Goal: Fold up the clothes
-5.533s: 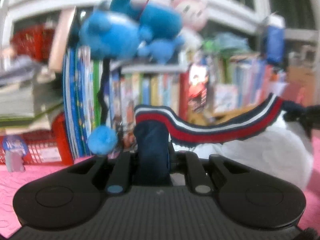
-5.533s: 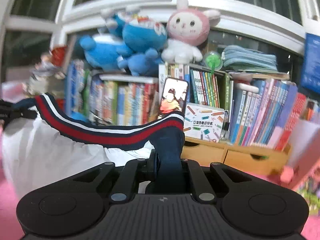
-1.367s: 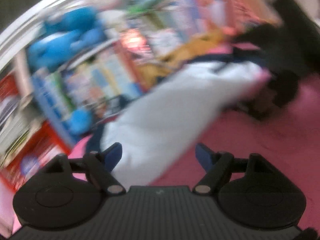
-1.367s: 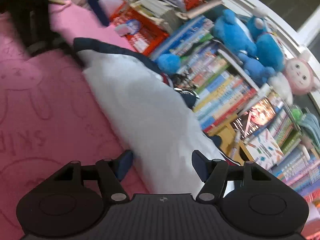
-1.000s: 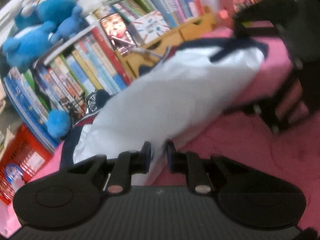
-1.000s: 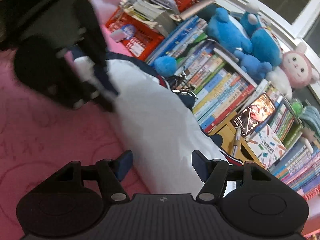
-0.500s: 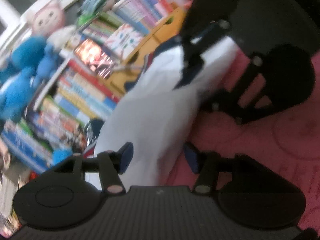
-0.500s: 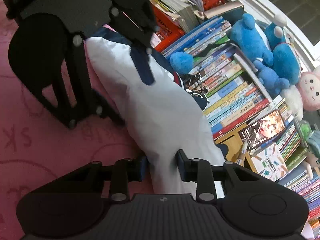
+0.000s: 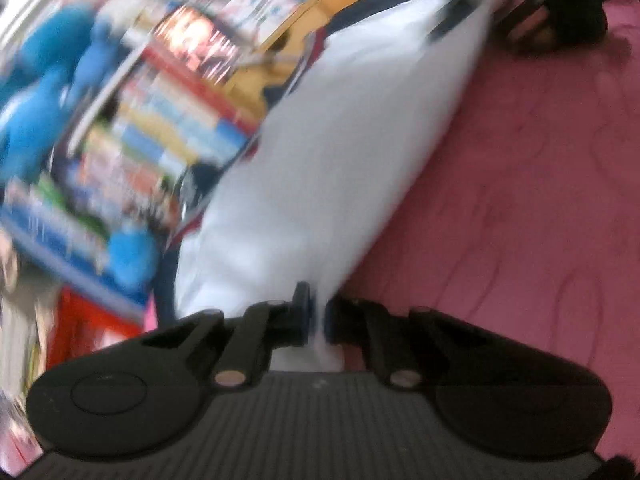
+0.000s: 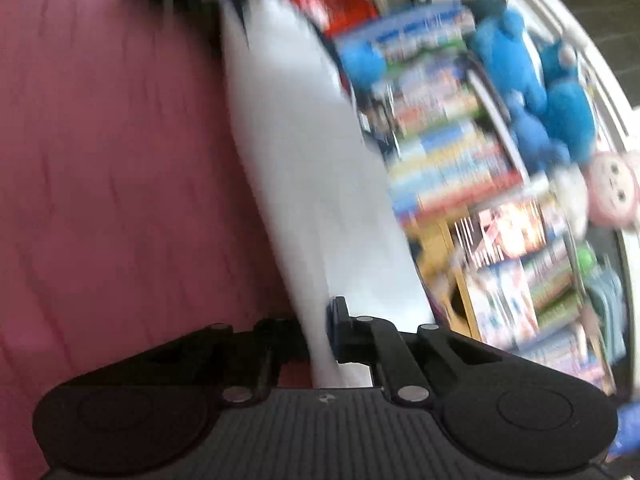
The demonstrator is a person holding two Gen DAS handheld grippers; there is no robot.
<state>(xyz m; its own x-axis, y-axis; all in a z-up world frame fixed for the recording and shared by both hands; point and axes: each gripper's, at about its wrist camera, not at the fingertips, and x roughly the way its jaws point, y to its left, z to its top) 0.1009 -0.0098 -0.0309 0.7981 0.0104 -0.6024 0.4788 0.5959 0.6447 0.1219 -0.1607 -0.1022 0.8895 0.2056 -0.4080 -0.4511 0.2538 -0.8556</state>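
Both grippers, left [image 9: 317,312] and right [image 10: 319,330], pinch the white, navy-trimmed garment [image 9: 320,152] lying on the pink mat [image 9: 520,200].

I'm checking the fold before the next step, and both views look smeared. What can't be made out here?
- Left wrist view: motion blur smears the book spines; no titles are readable.
- The left gripper is shut on the white garment; its body hides the nearest hem.
- Right wrist view: the garment's far end runs off the top edge, blurred.
- The right gripper is shut on the cloth; the number of layers pinched is unclear.
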